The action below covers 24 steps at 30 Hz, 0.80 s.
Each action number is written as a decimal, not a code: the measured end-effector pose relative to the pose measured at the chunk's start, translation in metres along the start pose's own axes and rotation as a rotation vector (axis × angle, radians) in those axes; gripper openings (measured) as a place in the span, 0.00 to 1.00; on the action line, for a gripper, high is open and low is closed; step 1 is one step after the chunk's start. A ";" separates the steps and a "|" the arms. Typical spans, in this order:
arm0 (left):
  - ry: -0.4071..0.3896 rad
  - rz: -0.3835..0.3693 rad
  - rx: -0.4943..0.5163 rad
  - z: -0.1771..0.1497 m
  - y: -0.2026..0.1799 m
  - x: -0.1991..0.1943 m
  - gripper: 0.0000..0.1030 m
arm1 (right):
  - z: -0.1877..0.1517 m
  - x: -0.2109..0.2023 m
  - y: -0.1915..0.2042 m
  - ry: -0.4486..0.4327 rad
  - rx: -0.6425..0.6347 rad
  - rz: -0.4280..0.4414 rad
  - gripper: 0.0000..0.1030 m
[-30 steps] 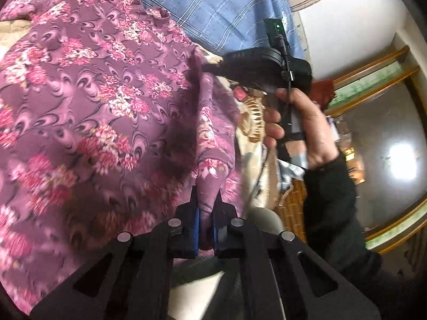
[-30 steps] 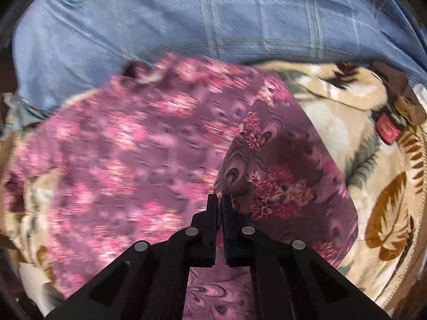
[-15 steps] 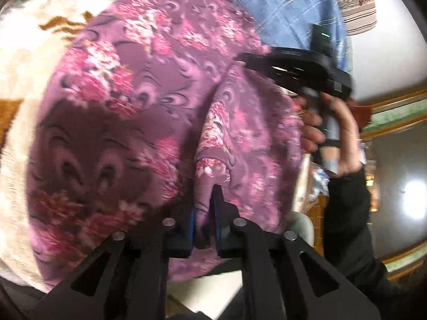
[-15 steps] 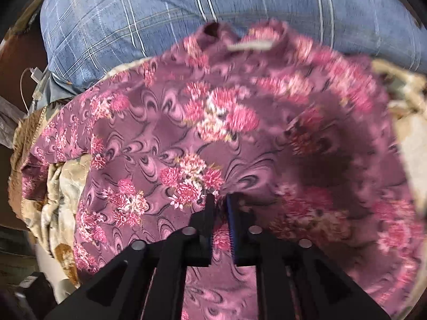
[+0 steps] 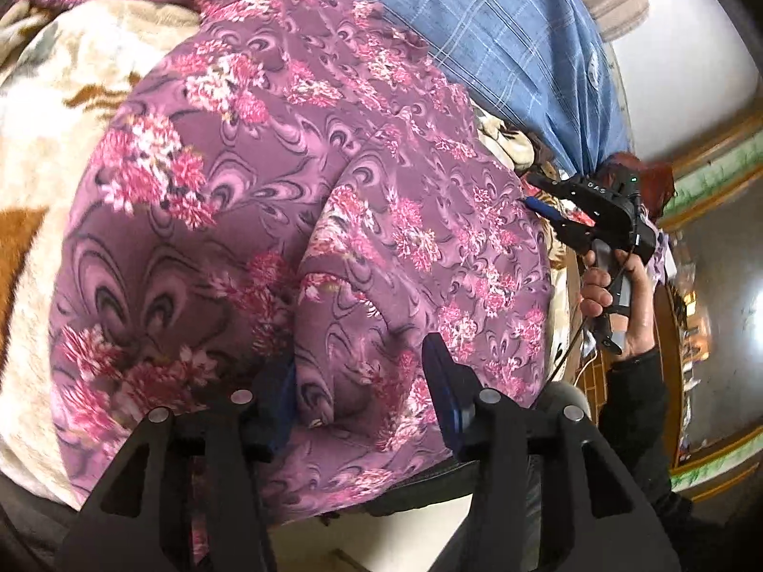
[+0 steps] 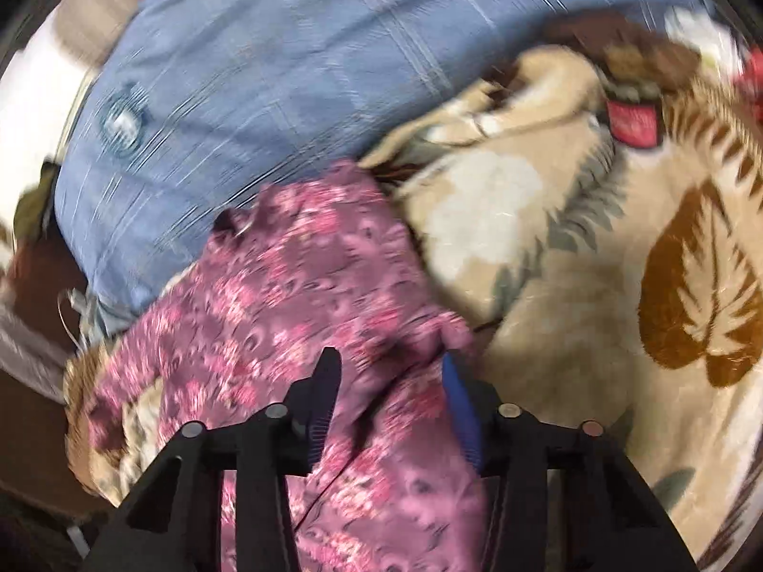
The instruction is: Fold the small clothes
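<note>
A purple garment with pink flowers [image 5: 295,181] lies folded over on a cream blanket with brown leaves [image 5: 52,109]. My left gripper [image 5: 362,395] is open, its jaws wide apart with a fold of the garment lying loose between them. My right gripper [image 6: 391,395] is open just above the same garment [image 6: 305,295], near its right edge. In the left wrist view the right gripper [image 5: 548,200] shows at the garment's far right edge, held by a hand. The right wrist view is blurred.
A blue checked pillow [image 5: 500,33] lies behind the garment, and also shows in the right wrist view [image 6: 267,66]. The leaf-patterned blanket [image 6: 620,286] spreads to the right. A wall and wooden trim [image 5: 706,152] lie beyond the bed at right.
Both grippers were shut on the garment and have opened, letting it drop onto the blanket. The right gripper has drawn back to the garment's right edge.
</note>
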<state>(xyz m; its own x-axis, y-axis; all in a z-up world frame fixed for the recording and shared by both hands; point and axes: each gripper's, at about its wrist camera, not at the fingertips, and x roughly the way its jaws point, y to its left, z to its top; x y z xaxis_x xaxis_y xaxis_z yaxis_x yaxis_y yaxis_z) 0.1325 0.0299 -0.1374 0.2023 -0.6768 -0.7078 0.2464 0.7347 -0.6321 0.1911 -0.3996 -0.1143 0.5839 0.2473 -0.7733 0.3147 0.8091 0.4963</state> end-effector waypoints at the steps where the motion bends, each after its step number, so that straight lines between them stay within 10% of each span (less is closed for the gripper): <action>1: 0.000 0.006 -0.006 -0.001 0.001 0.001 0.45 | 0.004 0.006 -0.003 0.021 0.014 0.026 0.40; 8: 0.002 0.040 -0.064 -0.003 0.011 0.009 0.29 | 0.019 0.048 -0.002 0.095 0.096 0.006 0.40; 11: 0.003 0.032 -0.071 -0.002 0.011 0.008 0.09 | 0.020 0.050 -0.006 0.095 0.069 -0.024 0.02; 17: -0.003 -0.101 -0.082 -0.001 0.005 -0.015 0.07 | 0.026 0.016 -0.016 0.021 0.048 0.028 0.01; 24: 0.086 0.046 -0.034 0.005 0.014 0.021 0.08 | 0.034 0.027 -0.035 0.013 0.063 -0.028 0.01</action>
<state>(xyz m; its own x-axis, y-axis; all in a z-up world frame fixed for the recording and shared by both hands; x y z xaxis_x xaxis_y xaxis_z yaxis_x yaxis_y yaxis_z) 0.1447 0.0254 -0.1599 0.1299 -0.6369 -0.7599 0.2060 0.7670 -0.6077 0.2211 -0.4399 -0.1389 0.5649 0.2323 -0.7918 0.3773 0.7807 0.4982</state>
